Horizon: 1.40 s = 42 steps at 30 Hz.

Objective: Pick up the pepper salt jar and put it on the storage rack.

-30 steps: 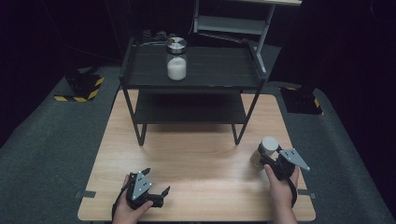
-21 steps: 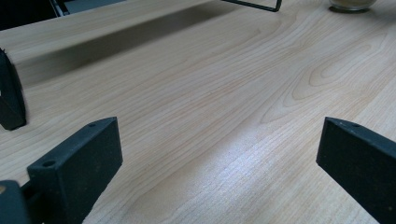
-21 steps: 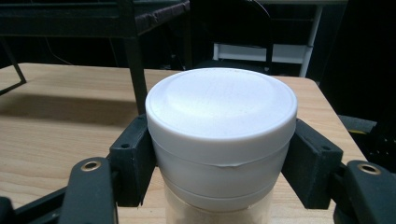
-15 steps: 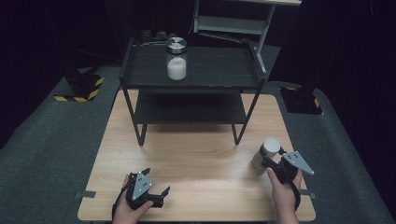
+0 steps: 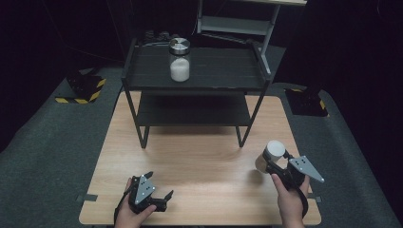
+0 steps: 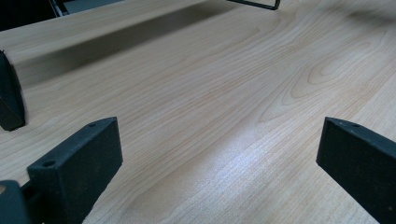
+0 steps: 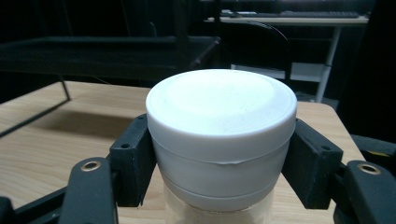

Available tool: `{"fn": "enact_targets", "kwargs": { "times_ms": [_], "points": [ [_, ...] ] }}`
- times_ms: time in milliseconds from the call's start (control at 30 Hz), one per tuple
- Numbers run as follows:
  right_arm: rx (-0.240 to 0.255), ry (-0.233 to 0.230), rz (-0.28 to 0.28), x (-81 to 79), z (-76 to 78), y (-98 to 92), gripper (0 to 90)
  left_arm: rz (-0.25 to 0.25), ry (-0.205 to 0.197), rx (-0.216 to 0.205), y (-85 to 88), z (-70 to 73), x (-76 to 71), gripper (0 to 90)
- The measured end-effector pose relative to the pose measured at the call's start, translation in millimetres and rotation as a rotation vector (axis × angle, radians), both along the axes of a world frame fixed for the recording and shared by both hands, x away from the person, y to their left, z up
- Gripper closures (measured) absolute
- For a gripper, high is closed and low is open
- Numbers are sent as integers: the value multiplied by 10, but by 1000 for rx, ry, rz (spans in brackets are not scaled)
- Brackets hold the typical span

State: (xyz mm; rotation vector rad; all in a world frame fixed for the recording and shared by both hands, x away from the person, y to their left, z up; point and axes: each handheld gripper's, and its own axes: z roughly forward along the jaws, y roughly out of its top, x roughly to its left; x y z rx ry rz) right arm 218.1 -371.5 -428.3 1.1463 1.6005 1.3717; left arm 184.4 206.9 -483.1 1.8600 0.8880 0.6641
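White-lidded jar (image 7: 221, 140) is clamped in the right gripper (image 7: 219, 158), pads squeezing the lid from both sides, so that claw is closed tight on it. From the high view the jar (image 5: 269, 156) sits at about 4 o'clock on the wooden table (image 5: 199, 161), just off the board's surface, with the person's right hand (image 5: 290, 199) underneath the gripper (image 5: 280, 171). Over at 7 o'clock the left gripper (image 5: 154, 194) rests near the front edge, and its own view shows the jaws wide apart with only bare wood between them. Up at 12 o'clock there's a black two-tier shelf (image 5: 195, 90), with a second jar (image 5: 180, 59) of white stuff, metal lid, standing on the top tier.
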Motion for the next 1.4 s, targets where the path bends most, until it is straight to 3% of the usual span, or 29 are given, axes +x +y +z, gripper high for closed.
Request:
{"fn": "enact_targets", "kwargs": {
  "times_ms": [667, 1400],
  "points": [
    [34, -62, 153, -229, 401, 198, 340, -12, -7, 12, -6, 1, -3, 7],
    [55, -132, 243, -180, 797, 588, 340, -18, -18, 9, 7, -12, -15, 7]
  ]
}}
